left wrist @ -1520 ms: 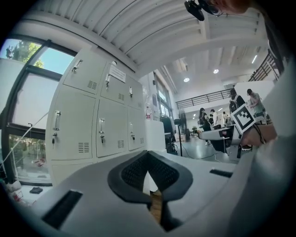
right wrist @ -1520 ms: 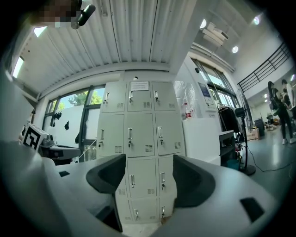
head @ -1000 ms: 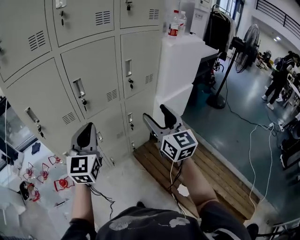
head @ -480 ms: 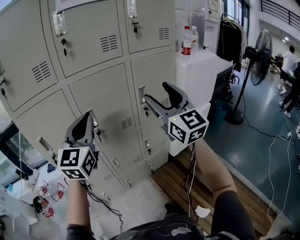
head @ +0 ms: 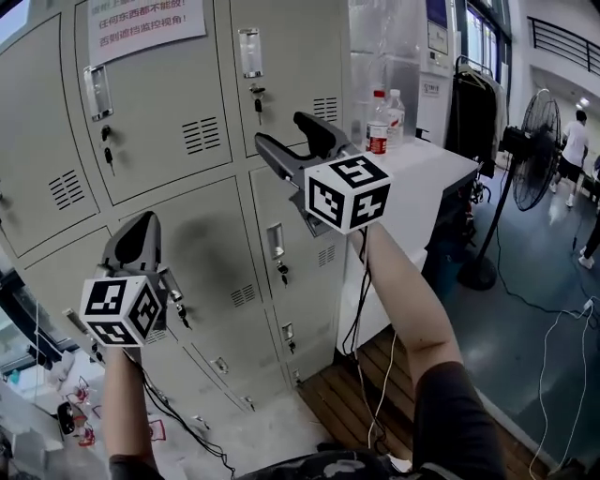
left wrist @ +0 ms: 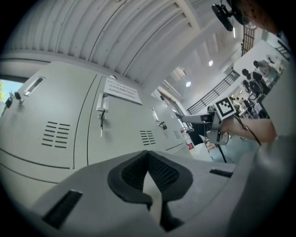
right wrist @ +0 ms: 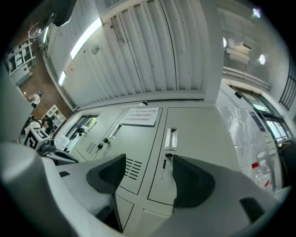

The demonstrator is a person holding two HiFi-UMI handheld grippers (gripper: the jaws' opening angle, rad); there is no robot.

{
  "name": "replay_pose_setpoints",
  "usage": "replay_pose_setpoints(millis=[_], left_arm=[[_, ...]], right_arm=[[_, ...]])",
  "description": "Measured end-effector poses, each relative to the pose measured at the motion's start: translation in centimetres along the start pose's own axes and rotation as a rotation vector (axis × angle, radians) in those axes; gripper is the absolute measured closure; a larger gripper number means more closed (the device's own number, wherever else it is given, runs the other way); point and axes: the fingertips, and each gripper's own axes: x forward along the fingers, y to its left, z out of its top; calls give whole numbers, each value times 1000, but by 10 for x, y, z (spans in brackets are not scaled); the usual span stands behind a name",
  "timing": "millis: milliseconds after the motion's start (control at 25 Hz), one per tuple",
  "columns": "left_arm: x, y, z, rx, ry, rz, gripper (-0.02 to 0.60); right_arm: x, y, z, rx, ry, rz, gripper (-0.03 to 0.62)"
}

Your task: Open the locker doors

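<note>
A bank of grey lockers [head: 197,197] fills the left of the head view, every door shut. The upper right door [head: 291,56] has a recessed handle [head: 249,52] with a key [head: 256,101] hanging under it. My right gripper [head: 279,131] is raised in front of that door, open and empty, short of its surface. Between its pads in the right gripper view [right wrist: 148,173] I see the same handle [right wrist: 170,138] and key [right wrist: 165,163]. My left gripper [head: 141,225] is lower, before a middle door, shut on nothing [left wrist: 148,155].
A paper notice [head: 145,23] is stuck on the upper middle door. A white cabinet [head: 422,187] with two bottles [head: 380,122] stands right of the lockers. Behind it are a dark garment rack [head: 473,103] and a pedestal fan [head: 539,150]. A wooden pallet [head: 347,403] lies below.
Both grippers have risen along the locker front, the right one from the lower doors up to the upper right door's key. The head view has tilted up. Jaw states are unchanged.
</note>
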Motion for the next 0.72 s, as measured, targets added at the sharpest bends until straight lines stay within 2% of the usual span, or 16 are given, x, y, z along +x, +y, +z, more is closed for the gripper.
replay_pose_setpoints(millis=[80,160,280,480,720], left_arm=[[16,1,6,44,5,19,572],[29,1,10,61,11,32,572],[47,7,17,46,16,69,572],[67,18,38,12,-20,125,572],[78,19,44,24,-18,160,572]], right_arm=[[21,-8,5,9,-2,17,287],[39,-12,12,-28,-8,36,287],[65,-15,26,-72,-26,69,287],[109,-31,39,-53,-8,100,287],[143,-53,32,-25,30,101,289]])
